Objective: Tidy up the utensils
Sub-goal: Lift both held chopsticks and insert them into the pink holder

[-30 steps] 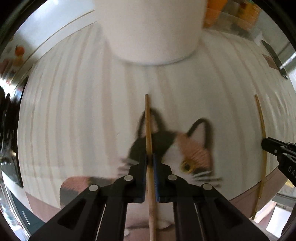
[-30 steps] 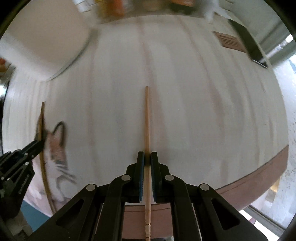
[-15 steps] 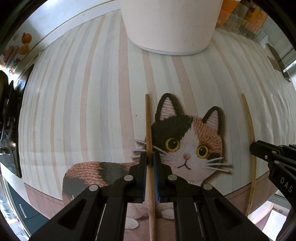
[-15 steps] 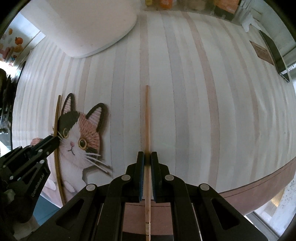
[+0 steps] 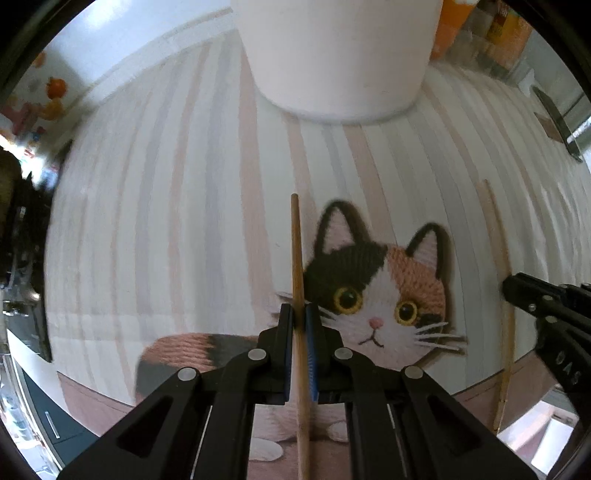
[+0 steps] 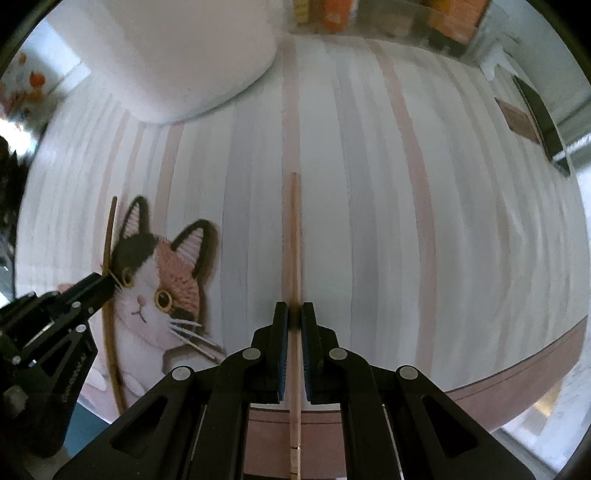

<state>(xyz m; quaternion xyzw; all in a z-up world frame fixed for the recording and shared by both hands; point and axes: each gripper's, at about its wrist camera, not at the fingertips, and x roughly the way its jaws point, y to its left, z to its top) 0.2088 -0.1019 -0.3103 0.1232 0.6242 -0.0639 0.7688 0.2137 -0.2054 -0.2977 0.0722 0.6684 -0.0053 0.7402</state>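
Observation:
My left gripper [image 5: 300,314] is shut on a brown wooden chopstick [image 5: 296,258] that points forward above the striped tablecloth. My right gripper [image 6: 291,312] is shut on a lighter wooden chopstick [image 6: 294,240], also pointing forward. A large white container [image 5: 332,55] stands ahead of the left gripper; it shows at the upper left of the right wrist view [image 6: 177,55]. Each gripper appears in the other's view: the right one [image 5: 511,288] at the right edge with its chopstick [image 5: 498,240], the left one [image 6: 107,286] at the left edge with its chopstick [image 6: 109,229].
A striped tablecloth [image 6: 406,221] with a calico cat picture [image 5: 376,288] covers the table. Its brown border and the table's near edge [image 6: 517,376] lie below the grippers. Orange bottles and jars [image 6: 332,14] stand at the back. A dark flat object [image 6: 539,114] lies far right.
Both grippers have moved forward toward the white container, which looms larger now than half a second ago. Both chopsticks stay held the same way.

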